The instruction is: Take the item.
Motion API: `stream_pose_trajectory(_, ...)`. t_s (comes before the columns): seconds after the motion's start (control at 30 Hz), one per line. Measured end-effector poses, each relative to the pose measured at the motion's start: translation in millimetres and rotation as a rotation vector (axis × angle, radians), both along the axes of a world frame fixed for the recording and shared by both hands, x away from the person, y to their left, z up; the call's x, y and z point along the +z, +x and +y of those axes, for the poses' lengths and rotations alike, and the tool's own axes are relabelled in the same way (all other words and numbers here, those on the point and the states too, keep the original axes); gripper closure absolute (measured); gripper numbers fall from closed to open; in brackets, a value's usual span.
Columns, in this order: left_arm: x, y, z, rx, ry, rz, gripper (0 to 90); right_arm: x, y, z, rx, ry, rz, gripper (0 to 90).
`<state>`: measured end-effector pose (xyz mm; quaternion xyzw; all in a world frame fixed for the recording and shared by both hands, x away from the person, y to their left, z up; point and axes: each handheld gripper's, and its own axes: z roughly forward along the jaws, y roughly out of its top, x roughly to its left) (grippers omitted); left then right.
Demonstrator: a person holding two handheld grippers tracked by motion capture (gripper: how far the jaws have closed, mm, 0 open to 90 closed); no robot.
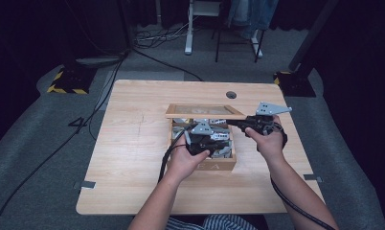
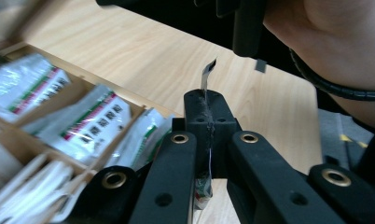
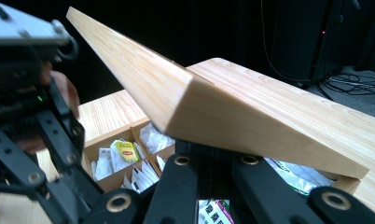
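A wooden box [image 1: 224, 166] with compartments full of tea sachets [image 2: 83, 126] stands mid-table. Its hinged lid [image 1: 205, 111] is raised, and my right gripper [image 1: 239, 123] is shut on the lid's right edge. In the right gripper view the lid [image 3: 251, 107] slants just over that gripper [image 3: 209, 151]. Over the box's front half, my left gripper [image 1: 200, 139] is shut on a thin sachet [image 2: 207, 74], seen edge-on between the closed jaws of the left gripper [image 2: 207, 100]. A yellow-labelled sachet [image 3: 125, 151] lies in a compartment.
The light wooden table [image 1: 133, 158] has a cable hole [image 1: 231, 94] near its far edge. Beyond it, cables [image 1: 157, 36] lie on the grey floor by desk legs [image 1: 188, 45]. A yellow-and-black striped base [image 1: 66, 81] sits at the far left.
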<state>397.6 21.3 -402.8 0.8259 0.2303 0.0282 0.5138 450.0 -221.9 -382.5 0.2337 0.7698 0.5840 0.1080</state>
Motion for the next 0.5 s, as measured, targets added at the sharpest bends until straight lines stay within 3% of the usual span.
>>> stream_pose_trajectory(0.23, 17.3, -8.4, 13.4, 0.016, -0.045, -0.029, 90.0, -0.5, 0.1, 0.1, 0.001, 0.001, 0.001, 90.0)
stream_pose_trajectory(0.5, 26.6, -13.2, 23.0, 0.035, -0.045, -0.038, 90.0, -0.8, 0.1, 0.2, -0.002, 0.001, 0.001, 90.0)
